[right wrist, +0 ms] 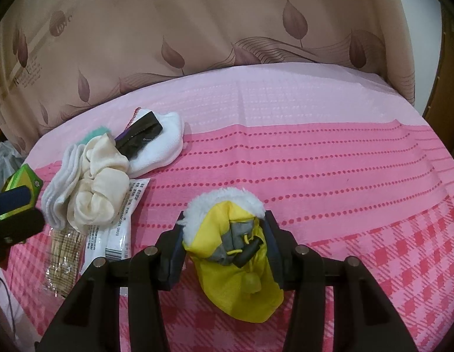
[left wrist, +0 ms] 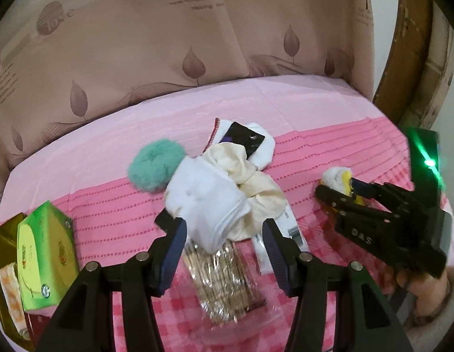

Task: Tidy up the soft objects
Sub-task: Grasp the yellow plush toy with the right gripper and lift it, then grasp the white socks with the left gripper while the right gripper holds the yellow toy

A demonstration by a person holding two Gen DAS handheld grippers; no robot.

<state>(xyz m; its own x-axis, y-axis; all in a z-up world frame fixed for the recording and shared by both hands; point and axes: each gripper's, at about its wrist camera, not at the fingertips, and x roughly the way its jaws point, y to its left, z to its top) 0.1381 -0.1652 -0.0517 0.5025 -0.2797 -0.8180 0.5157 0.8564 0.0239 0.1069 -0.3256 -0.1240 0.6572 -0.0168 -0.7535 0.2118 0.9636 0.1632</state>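
My left gripper (left wrist: 224, 231) is open, its jaws on either side of a folded white sock (left wrist: 206, 202) that lies on a cream scrunchie (left wrist: 256, 193). A teal fluffy scrunchie (left wrist: 153, 165) lies to the left of them. Another white sock with a black card (left wrist: 247, 143) lies behind. My right gripper (right wrist: 224, 234) is shut on a yellow pouch with a white fleece rim (right wrist: 229, 249); it also shows in the left wrist view (left wrist: 338, 180). The sock and scrunchie pile shows at the left of the right wrist view (right wrist: 89, 193).
A pink towel (right wrist: 315, 161) covers the table. A clear pack of wooden sticks (left wrist: 224, 275) and a white packet (left wrist: 288, 234) lie under the pile. A green tissue box (left wrist: 42, 252) stands at the left. A leaf-print curtain (left wrist: 168, 44) hangs behind.
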